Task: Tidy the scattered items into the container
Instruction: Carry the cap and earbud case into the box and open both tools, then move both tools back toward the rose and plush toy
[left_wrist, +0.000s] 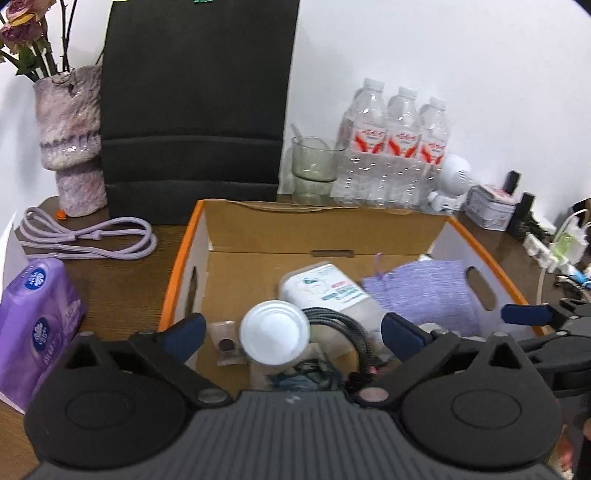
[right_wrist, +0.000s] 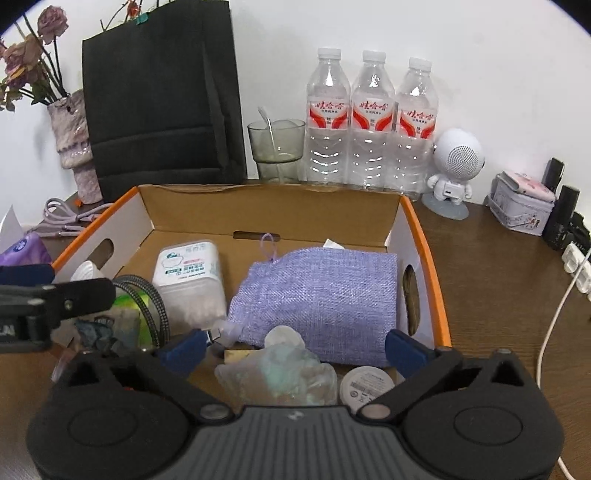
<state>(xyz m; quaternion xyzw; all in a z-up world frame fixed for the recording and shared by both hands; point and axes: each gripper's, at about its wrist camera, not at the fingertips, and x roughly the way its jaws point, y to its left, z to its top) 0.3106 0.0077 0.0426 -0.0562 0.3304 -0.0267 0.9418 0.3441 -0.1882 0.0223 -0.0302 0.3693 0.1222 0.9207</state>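
Observation:
An orange-rimmed cardboard box (left_wrist: 181, 258) holds a white-lidded jar (left_wrist: 275, 330), a cotton-swab box (left_wrist: 328, 288), a purple woven pouch (left_wrist: 424, 291) and a braided cable (left_wrist: 347, 321). My left gripper (left_wrist: 295, 334) hovers open over the jar with nothing between its fingers. In the right wrist view the same box (right_wrist: 424, 251) shows the pouch (right_wrist: 317, 299), a crinkled clear packet (right_wrist: 284, 373) and a small round tin (right_wrist: 365, 386). My right gripper (right_wrist: 295, 349) stands open above the packet, gripping nothing.
Outside the box on the left lie a coiled purple cable (left_wrist: 88, 236) and a purple tissue pack (left_wrist: 33, 317). Behind stand a vase (left_wrist: 72, 140), a black bag (left_wrist: 195, 103), a glass (right_wrist: 277, 144), three water bottles (right_wrist: 369, 122), a white robot speaker (right_wrist: 456, 166) and a tin (right_wrist: 521, 206).

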